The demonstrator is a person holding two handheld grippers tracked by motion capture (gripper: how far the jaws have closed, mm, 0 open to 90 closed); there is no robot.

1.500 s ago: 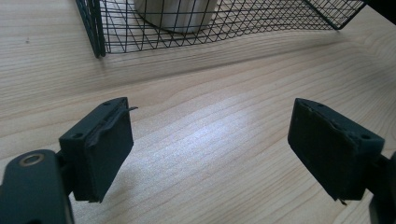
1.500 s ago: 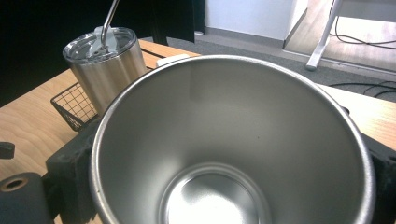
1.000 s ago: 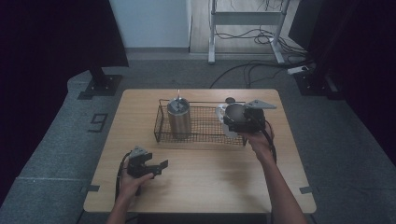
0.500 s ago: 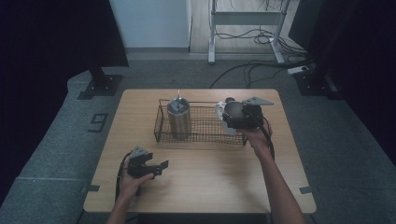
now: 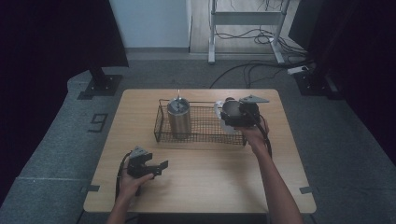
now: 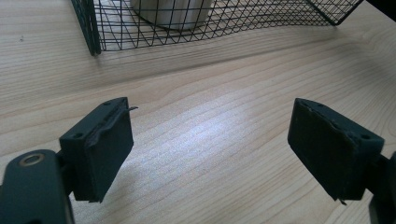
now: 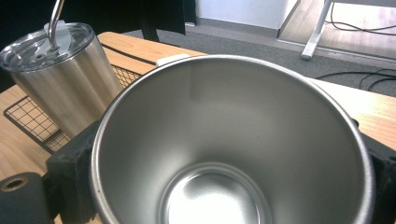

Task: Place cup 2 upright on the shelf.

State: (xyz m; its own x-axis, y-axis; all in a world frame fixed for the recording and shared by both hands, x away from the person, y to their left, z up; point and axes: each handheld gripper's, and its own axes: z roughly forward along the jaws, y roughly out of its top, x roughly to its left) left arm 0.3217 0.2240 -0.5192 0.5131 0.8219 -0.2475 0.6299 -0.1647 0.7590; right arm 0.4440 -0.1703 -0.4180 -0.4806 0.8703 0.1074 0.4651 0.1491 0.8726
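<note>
Table (image 5: 201, 186): wooden, carries a black wire basket (image 5: 201, 125). Lidded steel tumbler (image 5: 179, 116) with straw stands upright at the basket's left end. Open steel cup (image 7: 233, 149), clamped by its sides in the right tongs (image 5: 229, 114), hangs over the basket's right end. Left tongs (image 6: 210, 149) rest near the table's front-left, jaws apart, empty.

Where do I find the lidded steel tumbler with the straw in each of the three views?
High view: the lidded tumbler stands upright in the left part of the wire basket.
Left gripper view: at the top edge, its pale base shows behind the mesh.
Right gripper view: upper left, behind the open cup.
Shared landmark: the wire basket.
</note>
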